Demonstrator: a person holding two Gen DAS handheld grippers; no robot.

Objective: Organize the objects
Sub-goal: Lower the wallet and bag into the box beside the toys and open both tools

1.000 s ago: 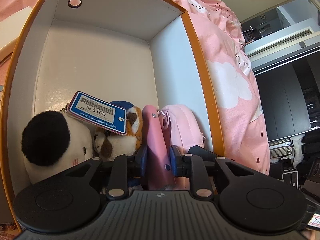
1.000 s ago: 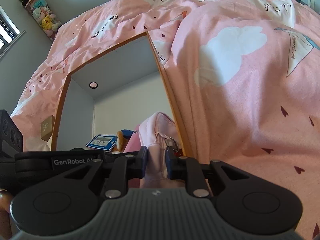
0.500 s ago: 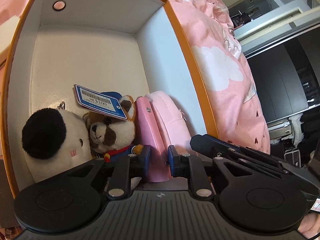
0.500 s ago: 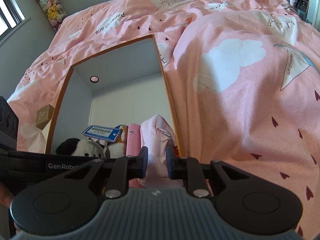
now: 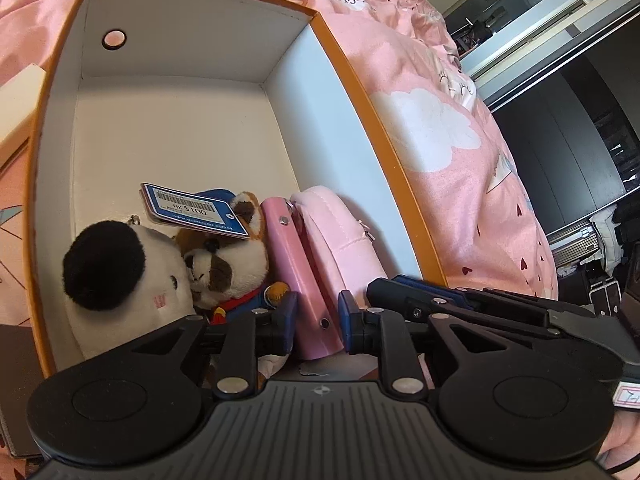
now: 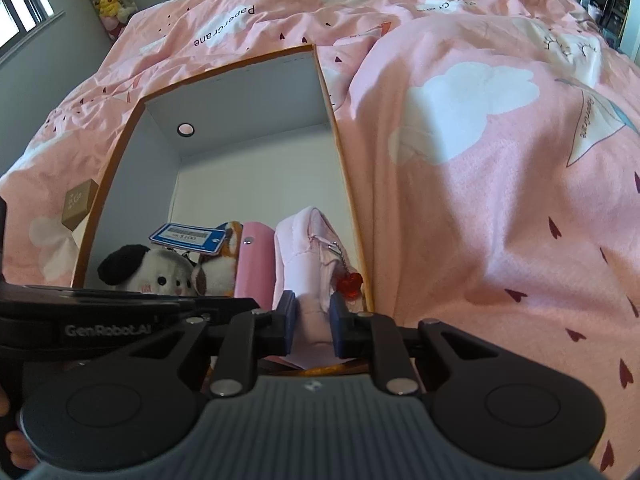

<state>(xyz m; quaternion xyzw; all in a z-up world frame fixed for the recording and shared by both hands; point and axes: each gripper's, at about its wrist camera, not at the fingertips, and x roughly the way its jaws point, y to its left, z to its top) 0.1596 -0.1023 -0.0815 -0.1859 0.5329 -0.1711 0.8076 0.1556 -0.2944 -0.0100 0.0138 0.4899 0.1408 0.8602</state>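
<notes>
Pink wallet [image 5: 298,280] and pouch [image 6: 306,276] crowd the box's orange rim [image 5: 384,128].

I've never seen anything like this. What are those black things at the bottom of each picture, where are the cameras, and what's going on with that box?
There is no robot here: a person holds a two-finger gripper in each hand, and each carries a camera looking forward along its fingers. One picture comes from the left gripper, the other from the right gripper. Both look into an orange-edged box lying on a pink bedspread. Inside sit a black-eared white plush, a brown-and-white plush with a blue price tag, a pink wallet and a pale pink pouch. The left gripper is closed on the wallet, the right one on the pouch, side by side at the box's near end.
</notes>
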